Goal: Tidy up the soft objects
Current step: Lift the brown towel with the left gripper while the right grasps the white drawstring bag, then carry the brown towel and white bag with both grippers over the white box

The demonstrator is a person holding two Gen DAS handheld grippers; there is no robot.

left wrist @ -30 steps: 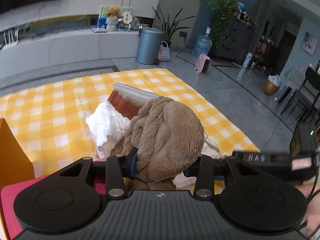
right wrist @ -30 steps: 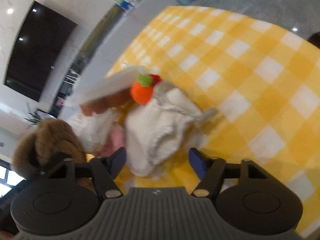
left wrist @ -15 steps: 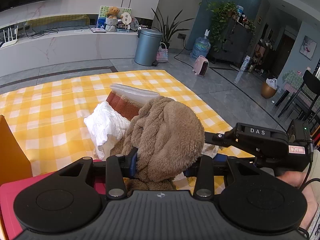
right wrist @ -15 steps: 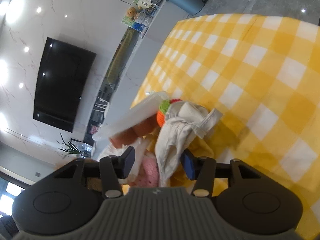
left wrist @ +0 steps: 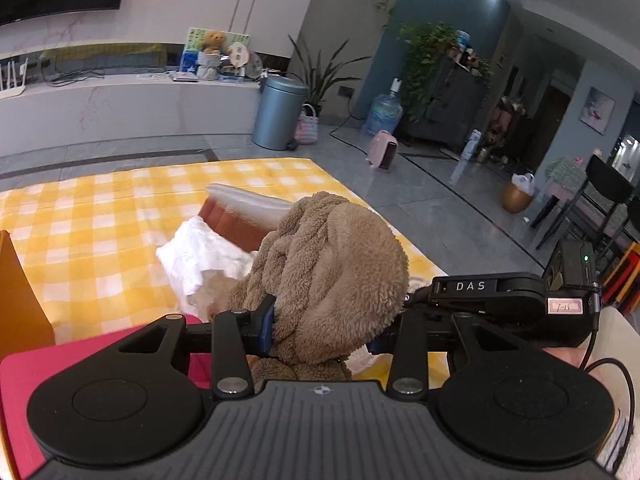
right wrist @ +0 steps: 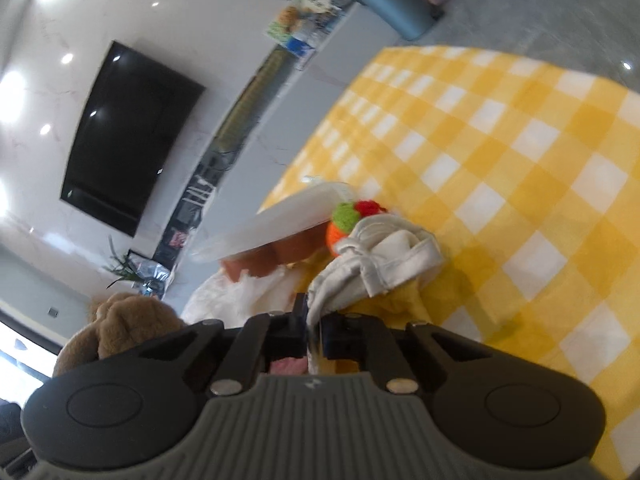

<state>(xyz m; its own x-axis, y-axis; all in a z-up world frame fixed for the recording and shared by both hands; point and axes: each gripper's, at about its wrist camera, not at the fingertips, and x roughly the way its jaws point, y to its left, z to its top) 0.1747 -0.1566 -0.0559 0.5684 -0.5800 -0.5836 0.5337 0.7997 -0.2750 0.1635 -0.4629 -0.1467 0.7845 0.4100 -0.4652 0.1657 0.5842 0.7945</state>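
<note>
My left gripper (left wrist: 324, 330) is shut on a fluffy brown plush cloth (left wrist: 332, 264) and holds it above the yellow checked tablecloth (left wrist: 92, 224). The plush also shows at the left of the right wrist view (right wrist: 120, 320). My right gripper (right wrist: 314, 326) is shut on a cream white cloth (right wrist: 380, 264) that lies bunched on the tablecloth (right wrist: 520, 168). A crocheted orange toy with a green and red top (right wrist: 346, 220) touches that cloth. A brown slab with a white top (left wrist: 244, 216) leans on a white frilly cloth (left wrist: 200, 256).
A pink box (left wrist: 60, 364) sits under my left gripper and an orange box (left wrist: 20, 292) stands at the left. The right gripper's body (left wrist: 500, 300) is close on the right of the plush. The table edge (left wrist: 400, 232) drops to a grey floor.
My right gripper has closed its fingers onto the cream cloth, from open around it. My left gripper holds the brown plush still.
</note>
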